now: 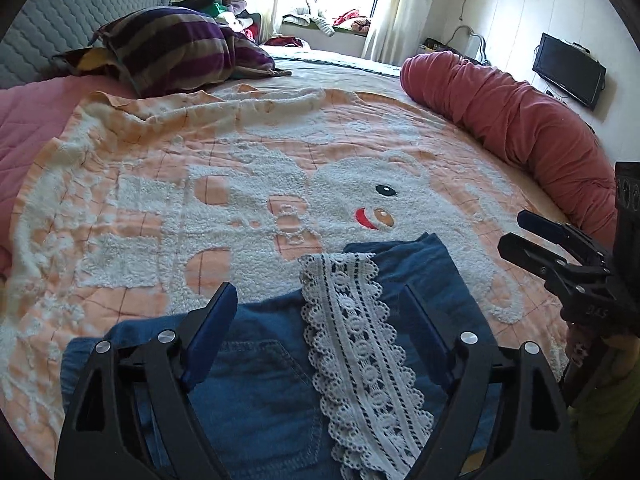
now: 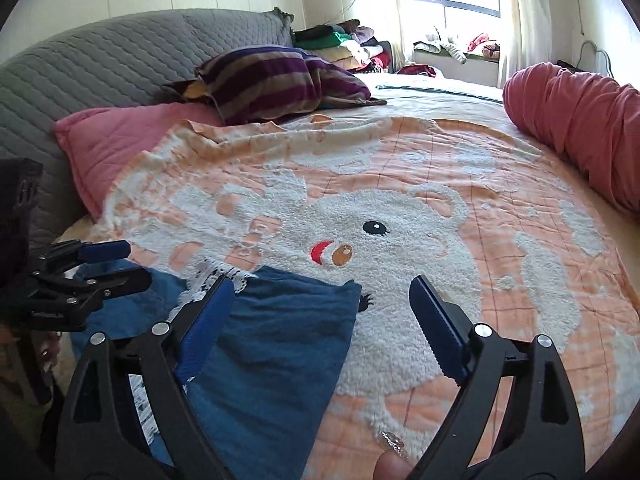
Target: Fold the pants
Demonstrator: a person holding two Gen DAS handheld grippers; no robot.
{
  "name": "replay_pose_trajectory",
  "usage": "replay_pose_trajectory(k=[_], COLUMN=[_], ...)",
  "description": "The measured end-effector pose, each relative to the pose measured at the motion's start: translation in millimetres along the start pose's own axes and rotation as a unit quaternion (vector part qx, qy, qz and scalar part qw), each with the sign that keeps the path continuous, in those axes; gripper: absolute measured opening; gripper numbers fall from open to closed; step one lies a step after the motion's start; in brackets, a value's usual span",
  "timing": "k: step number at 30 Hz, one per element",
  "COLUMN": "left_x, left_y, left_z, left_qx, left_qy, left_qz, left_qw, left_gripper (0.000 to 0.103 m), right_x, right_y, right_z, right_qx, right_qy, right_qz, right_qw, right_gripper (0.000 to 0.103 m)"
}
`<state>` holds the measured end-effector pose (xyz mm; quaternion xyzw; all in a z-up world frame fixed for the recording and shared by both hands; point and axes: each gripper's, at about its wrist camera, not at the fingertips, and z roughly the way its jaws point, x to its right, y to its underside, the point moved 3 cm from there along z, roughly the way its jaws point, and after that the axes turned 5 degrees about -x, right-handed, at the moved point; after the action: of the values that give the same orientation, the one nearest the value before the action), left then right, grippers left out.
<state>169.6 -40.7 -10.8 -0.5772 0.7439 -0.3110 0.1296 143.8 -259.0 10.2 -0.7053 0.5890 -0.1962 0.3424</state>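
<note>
pants (image 1: 264,396): mid-blue denim under my jaws, with darker blue stitching round a pocket
lace trim (image 1: 360,344): white openwork with scalloped edges and a dark dashed line down its middle
blanket (image 1: 160,184): peach-orange with a thin red-brown grid and fluffy white raised shapes; a white animal face with a black eye, an orange-brown nose and a red mouth
my left gripper (image 1: 318,322): black frame, deep blue pads, silver rivets
my right gripper (image 2: 322,308): the same black, blue and silver
striped pillow (image 2: 276,80): purple and tan-grey bands
bolster (image 1: 520,120): dusty red
pink quilt (image 2: 120,140): rose pink, quilted
headboard cover (image 2: 100,68): grey, quilted in lines
television (image 1: 568,68): black
</note>
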Motion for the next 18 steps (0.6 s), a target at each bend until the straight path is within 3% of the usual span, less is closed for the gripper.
replay_pose_trajectory(k=[3, 12, 18], left_x=[2.7, 3.1, -6.1], left_y=[4.7, 23.6, 49.4], left_z=[-5.6, -23.7, -33.1], left_qx=[0.0, -0.005, -0.023], left_qy=[-0.01, -0.026, -0.015], left_qz=[0.001, -0.004, -0.026], left_qw=[1.0, 0.9996, 0.9993], left_gripper=[0.088, 0.088, 0.088], right_x=[-1.8, -19.8, -34.1], right_y=[4.4, 23.6, 48.0], right_z=[-8.8, -36.2, -43.0], right_qx=[0.003, -0.008, -0.037], right_qy=[-0.003, -0.025, -0.032], right_qz=[0.0, -0.017, -0.034], right_qw=[1.0, 1.0, 0.998], right_gripper=[0.086, 0.09, 0.091])
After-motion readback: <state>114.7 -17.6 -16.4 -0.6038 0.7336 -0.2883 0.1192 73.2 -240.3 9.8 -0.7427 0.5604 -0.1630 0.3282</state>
